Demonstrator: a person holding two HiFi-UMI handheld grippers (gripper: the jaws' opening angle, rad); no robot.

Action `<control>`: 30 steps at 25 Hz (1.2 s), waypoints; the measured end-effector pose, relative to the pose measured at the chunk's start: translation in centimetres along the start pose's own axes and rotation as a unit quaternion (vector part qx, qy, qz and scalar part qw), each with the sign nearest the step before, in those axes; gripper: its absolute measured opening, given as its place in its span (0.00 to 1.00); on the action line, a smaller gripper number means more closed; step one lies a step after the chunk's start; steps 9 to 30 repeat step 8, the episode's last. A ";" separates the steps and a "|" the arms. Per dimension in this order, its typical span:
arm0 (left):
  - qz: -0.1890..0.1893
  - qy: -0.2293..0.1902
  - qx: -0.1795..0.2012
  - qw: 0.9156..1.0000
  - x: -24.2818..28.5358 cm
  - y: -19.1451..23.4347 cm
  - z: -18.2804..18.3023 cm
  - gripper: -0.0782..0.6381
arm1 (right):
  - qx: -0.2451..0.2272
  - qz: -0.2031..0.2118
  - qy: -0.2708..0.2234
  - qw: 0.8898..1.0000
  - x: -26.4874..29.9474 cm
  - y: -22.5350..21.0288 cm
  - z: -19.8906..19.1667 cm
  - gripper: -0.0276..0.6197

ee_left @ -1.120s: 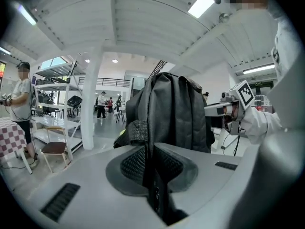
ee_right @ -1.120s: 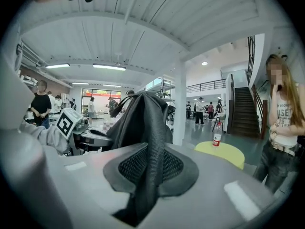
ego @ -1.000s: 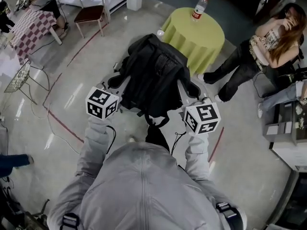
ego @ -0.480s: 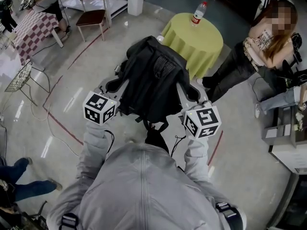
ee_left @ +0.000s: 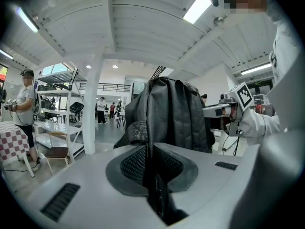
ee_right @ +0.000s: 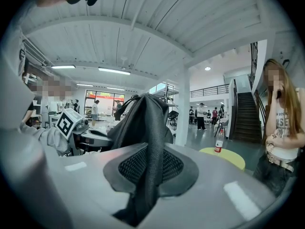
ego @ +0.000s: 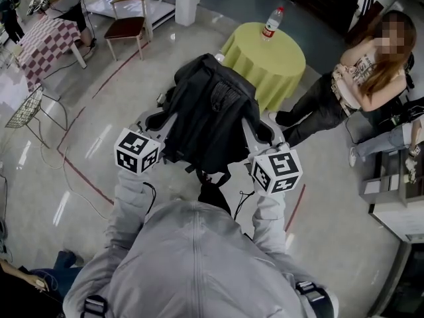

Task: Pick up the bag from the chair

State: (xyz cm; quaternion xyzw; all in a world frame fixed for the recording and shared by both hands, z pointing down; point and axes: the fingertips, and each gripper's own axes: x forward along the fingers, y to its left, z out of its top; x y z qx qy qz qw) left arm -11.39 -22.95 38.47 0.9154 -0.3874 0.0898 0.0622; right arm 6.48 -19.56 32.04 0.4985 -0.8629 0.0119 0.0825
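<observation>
A large black bag (ego: 209,114) hangs in mid-air in front of the person, well above the shiny floor (ego: 119,105) and resting on nothing that shows, so the pick-up looks essentially done. The left tongs (ee_left: 152,175) are clenched on its zippered edge, and the right tongs (ee_right: 150,173) are clenched on a fold of its fabric. Little seems left beyond carrying it away.

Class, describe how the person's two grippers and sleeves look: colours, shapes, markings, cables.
The left gripper and right gripper are light grey, with dark mesh pads. Each carries a white cube of black square markers. Thin dark cables hang beside the grey jacket sleeves.
</observation>
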 end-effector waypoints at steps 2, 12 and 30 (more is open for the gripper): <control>-0.001 0.000 -0.001 1.000 0.0 0.1 -0.1 0.16 | 0.000 0.000 0.000 1.000 0.1 0.0 -0.1 0.14; -0.002 0.005 -0.003 1.000 0.0 0.2 -0.2 0.16 | 0.004 0.000 0.004 1.000 0.3 0.0 -0.1 0.14; -0.002 0.005 -0.003 1.000 0.0 0.2 -0.2 0.16 | 0.004 0.000 0.004 1.000 0.3 0.0 -0.1 0.14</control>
